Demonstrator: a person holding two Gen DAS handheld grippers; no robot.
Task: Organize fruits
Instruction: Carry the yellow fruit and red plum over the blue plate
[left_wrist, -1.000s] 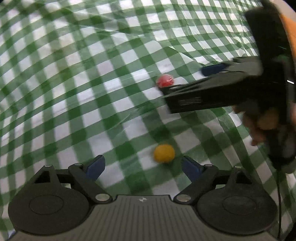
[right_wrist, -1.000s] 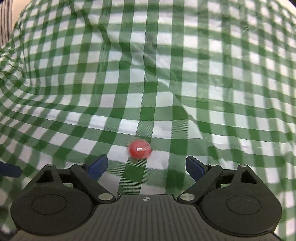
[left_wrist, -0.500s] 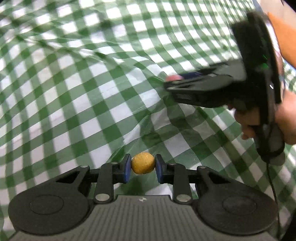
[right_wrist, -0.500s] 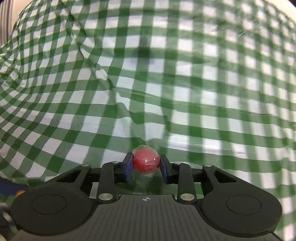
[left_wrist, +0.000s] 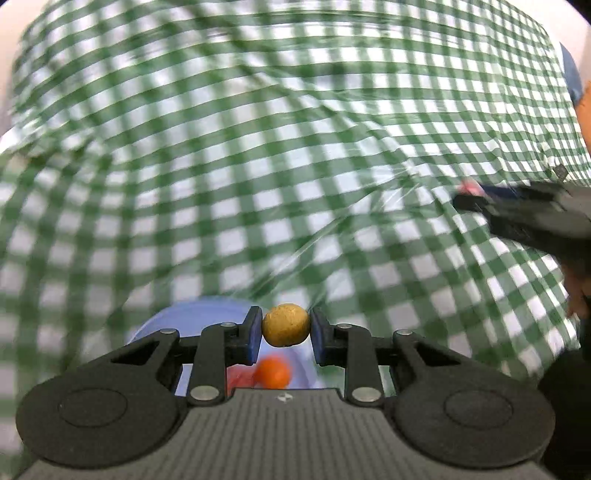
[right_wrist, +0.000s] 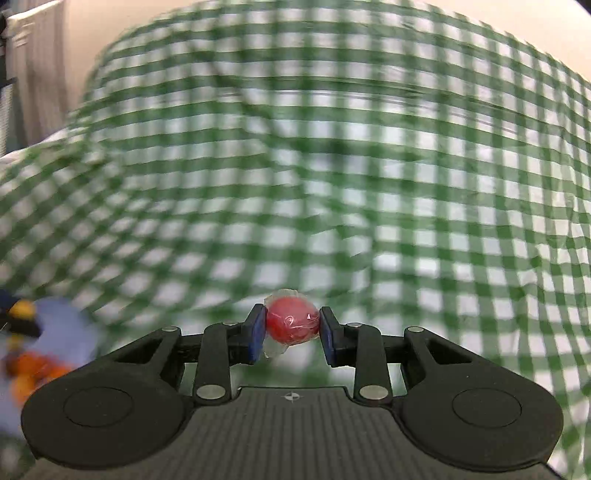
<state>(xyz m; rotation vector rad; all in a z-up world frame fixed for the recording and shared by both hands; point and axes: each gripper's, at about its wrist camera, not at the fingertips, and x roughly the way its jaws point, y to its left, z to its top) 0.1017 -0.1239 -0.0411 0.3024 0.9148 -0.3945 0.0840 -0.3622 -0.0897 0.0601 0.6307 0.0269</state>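
My left gripper (left_wrist: 286, 332) is shut on a small yellow fruit (left_wrist: 286, 325) and holds it above a pale blue plate (left_wrist: 192, 321). An orange fruit (left_wrist: 272, 373) and something red lie on that plate under the fingers. My right gripper (right_wrist: 292, 330) is shut on a small red fruit in clear wrap (right_wrist: 291, 324), lifted off the cloth. The right gripper also shows at the right edge of the left wrist view (left_wrist: 524, 214). The blue plate (right_wrist: 62, 328) with orange fruit (right_wrist: 33, 365) shows blurred at the lower left of the right wrist view.
A green and white checked tablecloth (left_wrist: 258, 166) with a wrinkled clear cover spans the whole table (right_wrist: 332, 184). A wall lies beyond the far edge. The person's hand (left_wrist: 580, 295) is at the right edge.
Both grippers closed on their fruits, lifted them off the cloth and swung left. The blue plate with fruit has come into view under the left gripper.
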